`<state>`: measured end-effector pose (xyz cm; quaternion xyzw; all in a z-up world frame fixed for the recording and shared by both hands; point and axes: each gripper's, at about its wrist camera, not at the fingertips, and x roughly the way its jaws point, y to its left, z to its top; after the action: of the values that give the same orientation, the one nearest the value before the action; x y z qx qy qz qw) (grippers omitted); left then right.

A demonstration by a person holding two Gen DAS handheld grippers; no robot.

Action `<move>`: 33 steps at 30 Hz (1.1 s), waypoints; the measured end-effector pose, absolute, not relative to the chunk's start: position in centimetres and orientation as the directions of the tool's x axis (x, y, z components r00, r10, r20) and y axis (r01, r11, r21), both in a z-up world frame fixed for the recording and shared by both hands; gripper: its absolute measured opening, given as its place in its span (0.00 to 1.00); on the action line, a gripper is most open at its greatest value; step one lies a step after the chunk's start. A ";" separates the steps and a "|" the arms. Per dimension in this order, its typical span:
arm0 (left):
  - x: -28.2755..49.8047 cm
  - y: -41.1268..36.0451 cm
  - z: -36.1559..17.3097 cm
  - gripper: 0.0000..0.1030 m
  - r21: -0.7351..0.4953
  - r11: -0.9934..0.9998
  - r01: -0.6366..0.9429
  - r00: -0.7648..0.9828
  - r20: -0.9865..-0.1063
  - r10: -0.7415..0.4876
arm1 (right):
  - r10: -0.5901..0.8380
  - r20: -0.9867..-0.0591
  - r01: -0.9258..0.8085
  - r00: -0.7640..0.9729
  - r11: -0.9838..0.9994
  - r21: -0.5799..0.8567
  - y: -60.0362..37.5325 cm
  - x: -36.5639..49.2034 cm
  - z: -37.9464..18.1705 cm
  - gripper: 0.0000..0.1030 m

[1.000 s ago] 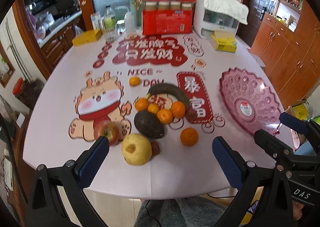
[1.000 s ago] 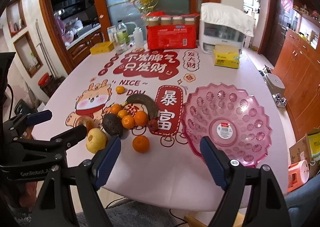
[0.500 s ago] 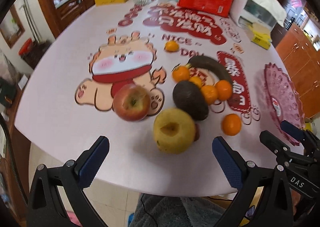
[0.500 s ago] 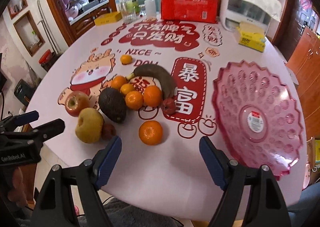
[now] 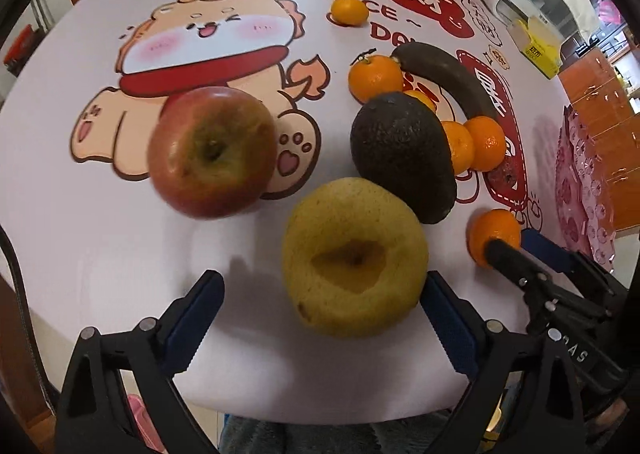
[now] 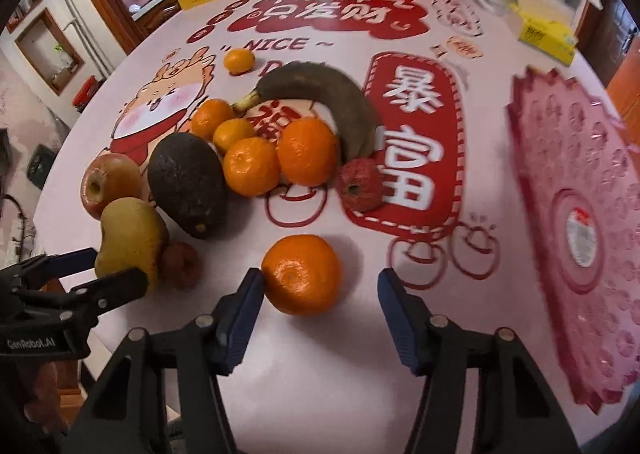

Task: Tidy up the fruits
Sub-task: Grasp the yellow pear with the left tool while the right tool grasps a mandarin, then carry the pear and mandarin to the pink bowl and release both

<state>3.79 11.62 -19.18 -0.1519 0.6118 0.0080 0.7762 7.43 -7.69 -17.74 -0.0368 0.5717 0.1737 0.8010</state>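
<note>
Left wrist view: the left hand-held gripper (image 5: 320,318) points steeply down at the worktop (image 5: 100,254) with its jaws spread wide on either side of the yellow pear (image 5: 354,256). They have just been closing a little; the pad at 3 o'clock of the pear sits right against its skin, while the one at 9 o'clock stands clear, so nothing is gripped yet. The pear lies at the near edge of the fruit pile, which probably makes it the easy first pick. A red apple (image 5: 212,151) rests at 10 o'clock of it, and a dark avocado (image 5: 402,153) touches it at 1 o'clock. Farther at 3 o'clock, the right hand-held gripper (image 5: 516,250) reaches for a tangerine (image 5: 494,232).

Right wrist view: the right hand-held gripper (image 6: 320,310) has just been closing and stands about half open around the lone tangerine (image 6: 302,274). The left pad touches or nearly touches the fruit, and the right pad is clearly apart from it, so it is not clamped. This tangerine sits alone, nearer than the cluster of tangerines (image 6: 276,157) and the blackened banana (image 6: 320,97), giving both fingers room. The pink dish (image 6: 580,213) waits empty at 3 o'clock, likely where the fruit belongs
</note>
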 end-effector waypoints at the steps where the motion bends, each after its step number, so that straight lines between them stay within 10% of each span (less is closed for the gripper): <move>1: 4.0 11.7 -19.5 0.91 -0.241 0.950 -0.200 0.244 -0.951 -0.190 | 0.242 -0.928 -0.326 0.282 0.934 0.145 -7.5 7.5 -17.9 0.58; 9: 4.9 11.0 -20.0 0.67 -0.328 0.929 -0.173 0.247 -0.927 -0.282 | 0.267 -0.933 -0.352 0.242 0.920 0.172 -6.6 7.7 -19.0 0.43; 33: 3.3 10.8 -15.0 0.65 -0.266 0.959 -0.101 0.366 -0.906 -0.212 | 0.274 -0.900 -0.331 0.338 0.930 0.160 -7.7 6.1 -15.7 0.39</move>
<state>3.26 10.77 -14.99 -0.1395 0.5620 -0.0342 0.8146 6.12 -7.70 -15.69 -0.0257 0.5450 0.1851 0.8174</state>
